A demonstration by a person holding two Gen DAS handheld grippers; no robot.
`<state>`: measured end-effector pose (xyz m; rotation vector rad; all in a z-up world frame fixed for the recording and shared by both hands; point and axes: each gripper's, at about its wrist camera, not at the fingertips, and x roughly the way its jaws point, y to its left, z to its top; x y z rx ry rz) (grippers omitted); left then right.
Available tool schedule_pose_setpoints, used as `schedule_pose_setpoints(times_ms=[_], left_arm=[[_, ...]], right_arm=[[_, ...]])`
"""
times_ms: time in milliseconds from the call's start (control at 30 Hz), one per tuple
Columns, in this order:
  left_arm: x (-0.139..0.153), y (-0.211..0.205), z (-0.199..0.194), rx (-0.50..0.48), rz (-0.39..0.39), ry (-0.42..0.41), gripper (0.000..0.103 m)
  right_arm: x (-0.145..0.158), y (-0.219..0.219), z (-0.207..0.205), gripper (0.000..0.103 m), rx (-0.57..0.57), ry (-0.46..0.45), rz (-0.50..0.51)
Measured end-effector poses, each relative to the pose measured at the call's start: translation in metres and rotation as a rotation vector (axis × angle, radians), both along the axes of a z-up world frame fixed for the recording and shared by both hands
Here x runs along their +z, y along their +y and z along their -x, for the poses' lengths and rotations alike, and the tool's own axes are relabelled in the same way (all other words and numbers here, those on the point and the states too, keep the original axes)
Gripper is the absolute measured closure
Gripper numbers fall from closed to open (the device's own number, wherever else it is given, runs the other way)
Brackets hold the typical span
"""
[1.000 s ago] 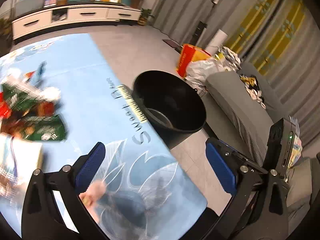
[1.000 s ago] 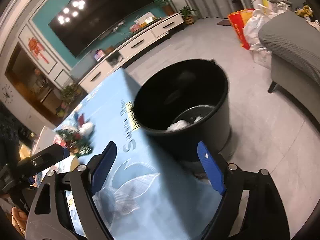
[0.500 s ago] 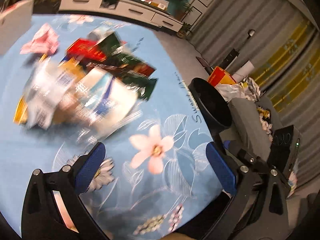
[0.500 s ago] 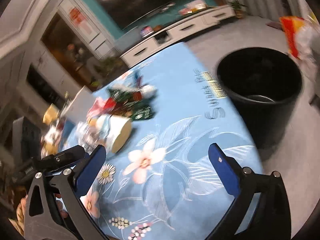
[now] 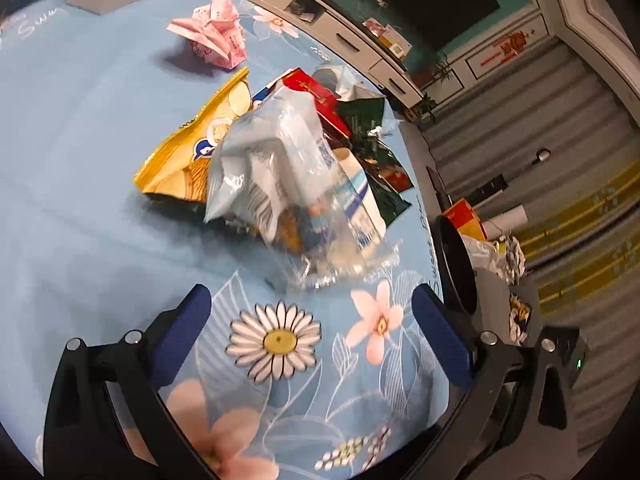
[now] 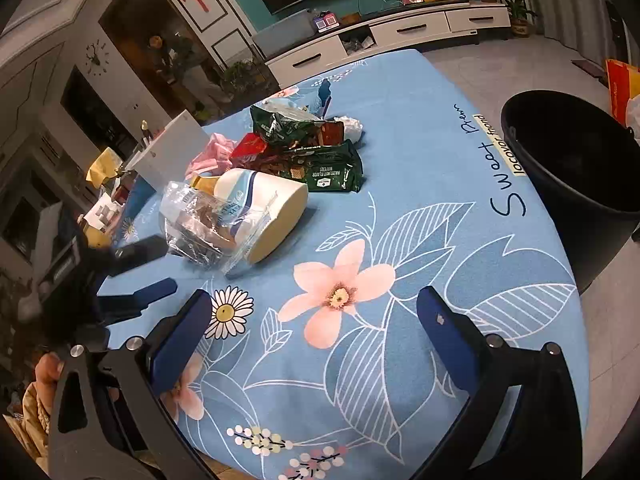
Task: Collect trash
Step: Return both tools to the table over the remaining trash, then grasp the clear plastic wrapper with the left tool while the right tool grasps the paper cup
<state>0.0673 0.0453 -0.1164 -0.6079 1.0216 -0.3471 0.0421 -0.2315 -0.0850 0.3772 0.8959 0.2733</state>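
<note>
A heap of trash lies on the blue flowered tablecloth [image 6: 400,128]: a clear plastic bag [image 5: 288,176] draped over a white and blue cup [image 6: 264,208], a yellow chip bag [image 5: 188,152], a red box [image 5: 316,96], green wrappers [image 6: 320,164] and crumpled pink paper [image 5: 212,34]. My left gripper [image 5: 310,304] is open just short of the clear bag, nothing between its fingers. It also shows in the right wrist view as the left gripper [image 6: 156,270], close to the bag. My right gripper [image 6: 316,304] hangs wide open and empty over the pink flower print. The black bin [image 6: 572,160] stands off the table's right edge.
A white box [image 6: 172,148] stands behind the heap, with small clutter past it at the table's far left. A grey sofa with bags [image 5: 500,256] sits beyond the bin. A white TV cabinet [image 6: 400,32] lines the back wall. A hand [image 6: 44,368] shows at lower left.
Both views have swung away from the bin and onto the trash heap. The left gripper has come close to the clear bag. The right gripper's jaws stand wider than a second ago.
</note>
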Motion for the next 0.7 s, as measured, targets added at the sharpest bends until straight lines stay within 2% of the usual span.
schedule_pose_setpoints(times_ms=[133, 167, 267, 333, 400, 433, 500, 600, 700], left_arm=[[-0.009, -0.004, -0.019, 0.046, -0.006, 0.002, 0.005], [-0.012, -0.006, -0.023, 0.055, -0.005, 0.003, 0.010], [-0.018, -0.008, -0.031, 0.067, 0.002, 0.017, 0.038], [-0.022, -0.007, -0.033, 0.071, 0.014, 0.026, 0.048], [-0.021, -0.004, -0.031, 0.063, 0.037, 0.013, 0.062], [-0.018, -0.004, -0.029, 0.057, 0.030, 0.006, 0.062], [-0.013, -0.003, -0.024, 0.033, 0.039, -0.008, 0.079], [-0.001, -0.001, -0.016, 0.002, 0.019, -0.037, 0.085], [0.018, 0.001, -0.007, -0.031, -0.021, -0.094, 0.085]], right_arm=[[-0.004, -0.004, -0.004, 0.003, -0.007, 0.004, -0.005], [-0.005, -0.004, -0.006, 0.003, -0.009, 0.004, -0.005], [-0.007, -0.007, -0.011, 0.003, -0.009, 0.008, -0.015], [-0.008, -0.005, -0.016, 0.003, -0.004, 0.015, -0.024], [-0.008, -0.003, -0.021, 0.003, -0.001, 0.012, -0.027], [-0.008, -0.002, -0.024, 0.003, 0.001, 0.011, -0.027], [-0.008, 0.000, -0.029, 0.003, 0.004, 0.006, -0.033], [-0.007, 0.003, -0.037, 0.003, 0.015, 0.004, -0.061], [-0.007, 0.007, -0.047, 0.003, 0.018, 0.009, -0.071]])
